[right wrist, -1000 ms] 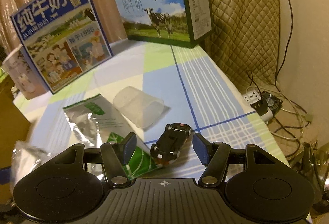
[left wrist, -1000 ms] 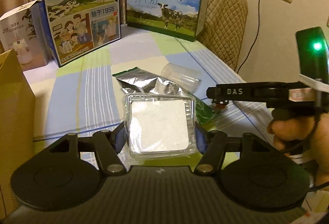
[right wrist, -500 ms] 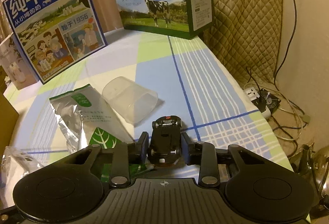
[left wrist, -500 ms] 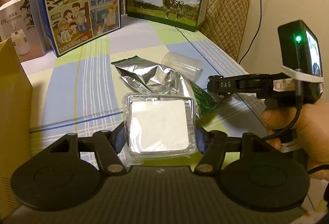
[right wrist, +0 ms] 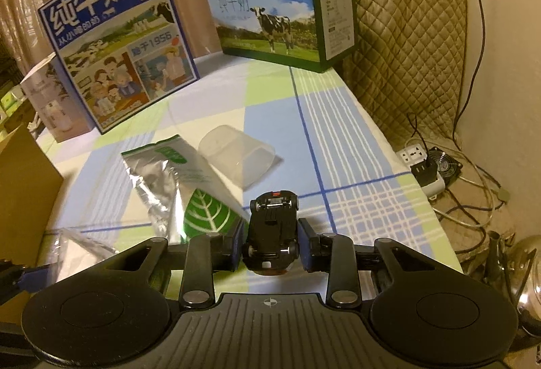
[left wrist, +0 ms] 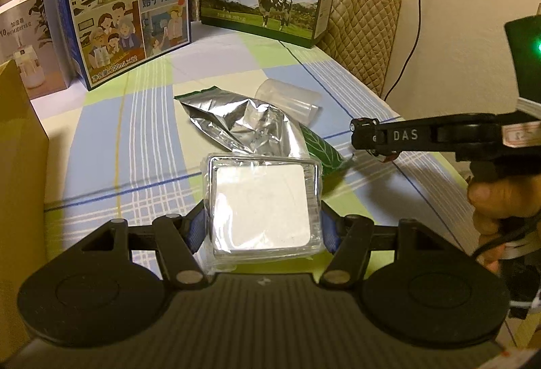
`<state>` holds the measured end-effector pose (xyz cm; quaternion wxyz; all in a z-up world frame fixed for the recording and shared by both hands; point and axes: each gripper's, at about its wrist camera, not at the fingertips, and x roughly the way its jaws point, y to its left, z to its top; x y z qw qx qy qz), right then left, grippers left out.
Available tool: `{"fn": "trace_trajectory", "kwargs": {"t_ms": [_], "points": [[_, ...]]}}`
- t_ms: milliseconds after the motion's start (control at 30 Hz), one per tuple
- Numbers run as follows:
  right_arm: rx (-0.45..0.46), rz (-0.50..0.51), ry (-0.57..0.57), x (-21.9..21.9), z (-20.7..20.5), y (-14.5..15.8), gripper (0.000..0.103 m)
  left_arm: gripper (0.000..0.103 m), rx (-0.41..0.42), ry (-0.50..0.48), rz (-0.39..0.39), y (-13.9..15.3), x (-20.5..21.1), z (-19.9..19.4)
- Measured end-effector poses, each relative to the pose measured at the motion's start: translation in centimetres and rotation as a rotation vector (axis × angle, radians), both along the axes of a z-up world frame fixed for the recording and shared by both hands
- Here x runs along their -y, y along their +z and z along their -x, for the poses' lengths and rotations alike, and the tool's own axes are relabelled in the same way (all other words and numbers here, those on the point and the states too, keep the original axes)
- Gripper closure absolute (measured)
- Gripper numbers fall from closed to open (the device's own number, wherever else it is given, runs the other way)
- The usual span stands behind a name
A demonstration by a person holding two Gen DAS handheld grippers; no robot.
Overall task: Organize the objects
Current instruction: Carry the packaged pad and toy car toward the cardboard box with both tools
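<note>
Since one second ago the right gripper (right wrist: 270,247) has closed on the toy car (right wrist: 272,227), which lay free on the table (right wrist: 338,132) between open fingers; now it is clenched on the car's sides and the car looks lifted, its underside turned up. The left gripper (left wrist: 262,225) grasps the same clear box (left wrist: 262,203) as before, and the box holds a white square block.

A clear cup (right wrist: 236,161) lies on its side near the middle of the table, with nothing seen inside. Just beside it lies a crumpled foil bag (right wrist: 169,176), its green leaf end towards the near edge. Two milk cartons stand at the far edge: the blue one (right wrist: 118,47) at the left, the cow one (right wrist: 280,10) near the far right corner.

Only the left view shows the hand (left wrist: 500,200) on the right gripper's handle. Only the right view shows the power strip (right wrist: 419,159) and cables on the floor, beyond the table's right edge. A brown cardboard box (left wrist: 17,183) is at the left edge; its inside is hidden.
</note>
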<state>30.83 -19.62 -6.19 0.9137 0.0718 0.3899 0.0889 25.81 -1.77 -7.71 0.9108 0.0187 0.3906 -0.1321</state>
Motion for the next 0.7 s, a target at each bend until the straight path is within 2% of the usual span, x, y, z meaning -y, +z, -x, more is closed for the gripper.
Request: {"fn": "trace_trajectory", "kwargs": {"t_ms": [167, 467, 700], "points": [[-0.004, 0.001, -0.002, 0.1, 2.7, 0.7, 0.073, 0.043, 0.001, -0.008, 0.004, 0.2, 0.0, 1.0], [0.010, -0.016, -0.008, 0.1, 7.8, 1.8, 0.073, 0.043, 0.016, 0.033, 0.033, 1.3, -1.1, 4.3], [0.034, -0.030, 0.009, -0.5, 13.1, 3.3, 0.073, 0.043, 0.068, 0.058, 0.020, 3.4, -1.3, 7.7]]}}
